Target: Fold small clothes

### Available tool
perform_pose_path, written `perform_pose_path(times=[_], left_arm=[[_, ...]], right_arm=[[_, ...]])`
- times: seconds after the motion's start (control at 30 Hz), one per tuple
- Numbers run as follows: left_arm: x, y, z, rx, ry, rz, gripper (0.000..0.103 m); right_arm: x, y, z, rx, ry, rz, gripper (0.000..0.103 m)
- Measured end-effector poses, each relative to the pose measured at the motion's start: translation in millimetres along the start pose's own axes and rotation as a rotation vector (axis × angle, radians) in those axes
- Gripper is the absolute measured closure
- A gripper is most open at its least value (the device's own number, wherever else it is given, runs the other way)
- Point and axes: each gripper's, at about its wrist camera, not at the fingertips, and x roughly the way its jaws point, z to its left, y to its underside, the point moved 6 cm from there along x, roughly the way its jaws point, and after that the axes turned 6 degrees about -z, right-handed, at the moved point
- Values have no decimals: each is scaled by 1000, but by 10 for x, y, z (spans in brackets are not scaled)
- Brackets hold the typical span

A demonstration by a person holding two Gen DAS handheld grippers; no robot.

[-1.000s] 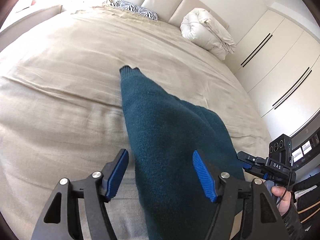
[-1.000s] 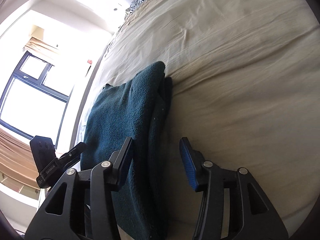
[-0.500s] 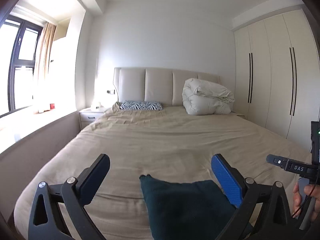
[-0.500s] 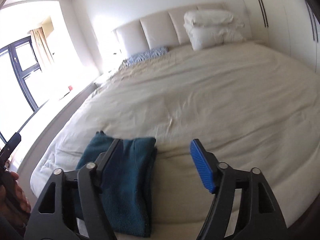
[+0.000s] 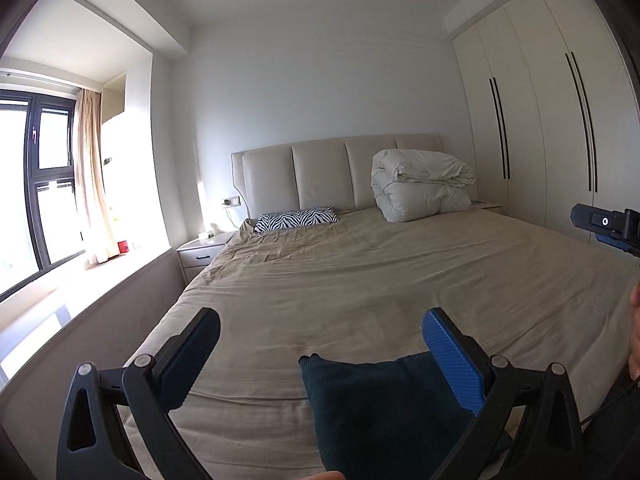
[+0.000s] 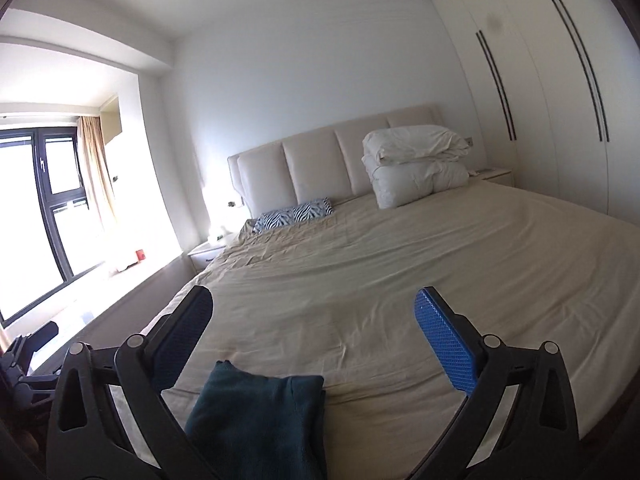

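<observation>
1. On the bed [image 5: 360, 280], at the near edge, the teal garment [image 5: 380, 408] lies as a compact folded stack; in the right wrist view [image 6: 260, 420] a doubled edge shows along its right side.
2. Judged from these views, folding of this piece is complete or nearly so. No other small clothes are visible on the bed, so I cannot tell whether more items are left.
3. My left gripper [image 5: 320, 352] has just been opening; its jaws are spread wide and pinch nothing. The garment lies below and beyond them, toward the right pad, not touching either pad.
4. My right gripper [image 6: 312, 332] has just been opening as well; its jaws are spread wide and empty. The garment lies low between them, closer to the left pad, clear of both.
5. Both grippers point nearly level across the bed toward the headboard [image 5: 336, 176], above the garment.
</observation>
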Motion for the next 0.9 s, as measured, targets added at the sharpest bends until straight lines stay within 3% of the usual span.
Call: perform_pose_path(times=[0.1, 0.2, 0.37, 0.57, 0.9], left_arm=[[51, 135, 14, -51, 8, 77, 0], [173, 392, 15, -88, 28, 214, 0], [273, 820, 30, -112, -21, 352, 0], [341, 1187, -31, -125, -18, 458, 0], [432, 1578, 1, -138, -43, 557, 0]], right_arm=[[56, 168, -6, -3, 28, 59, 0], [130, 387, 5, -10, 36, 122, 0], [275, 833, 86, -26, 54, 238, 0], [463, 1406, 155, -50, 80, 395, 0], [647, 1861, 104, -30, 121, 584, 0]])
